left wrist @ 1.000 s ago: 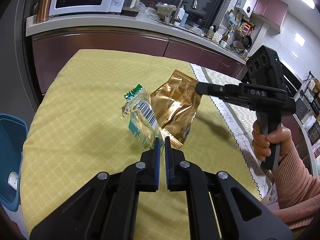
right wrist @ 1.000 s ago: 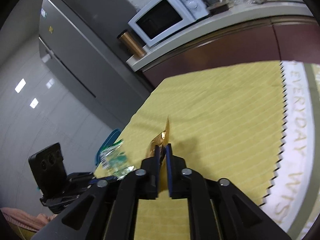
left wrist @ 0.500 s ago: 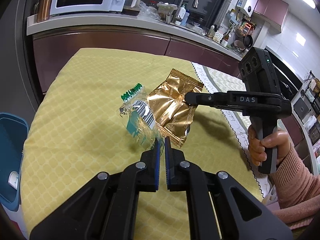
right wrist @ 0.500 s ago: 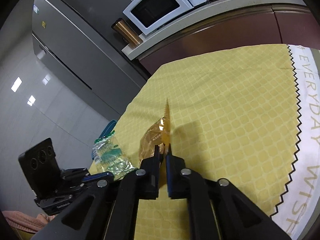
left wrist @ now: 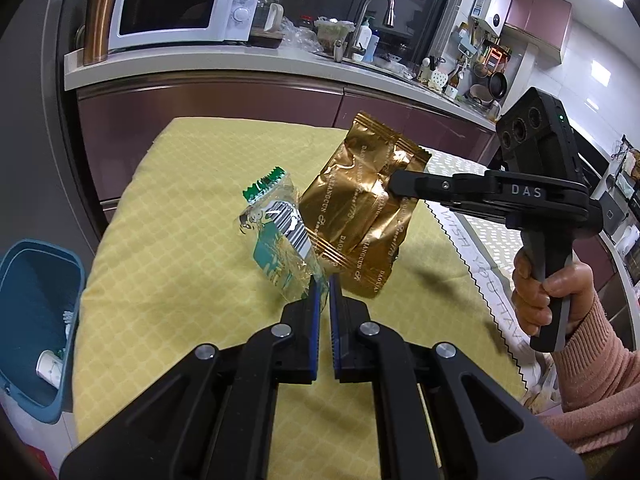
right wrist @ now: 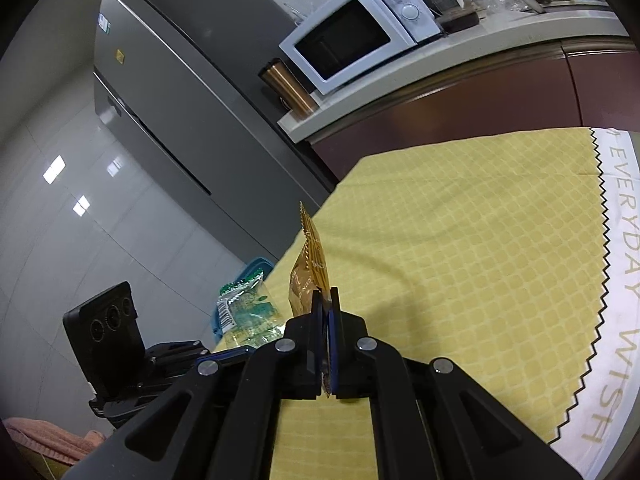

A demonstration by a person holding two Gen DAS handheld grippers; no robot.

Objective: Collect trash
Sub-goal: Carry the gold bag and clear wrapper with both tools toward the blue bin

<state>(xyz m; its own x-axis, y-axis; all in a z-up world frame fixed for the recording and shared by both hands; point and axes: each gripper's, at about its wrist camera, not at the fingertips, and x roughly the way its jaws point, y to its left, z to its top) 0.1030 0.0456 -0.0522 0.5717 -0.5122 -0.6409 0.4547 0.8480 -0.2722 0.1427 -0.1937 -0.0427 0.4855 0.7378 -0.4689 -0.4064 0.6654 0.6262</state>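
A yellow cloth (left wrist: pixel 168 248) covers the table, with a blue bin (left wrist: pixel 38 320) at lower left. The left gripper (left wrist: pixel 323 284) pinches a clear wrapper (left wrist: pixel 280 248); the right gripper (right wrist: pixel 326 300) pinches a gold bag (left wrist: pixel 360 216). A microwave (left wrist: pixel 180 8) sits at the upper left.

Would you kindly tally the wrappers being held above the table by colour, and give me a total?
Gold wrapper, pinched in the right claw: 1
Clear wrapper with green print, pinched in the left claw: 1
Total: 2 wrappers, both held above the yellow tablecloth, with the blue bin at the table's left.
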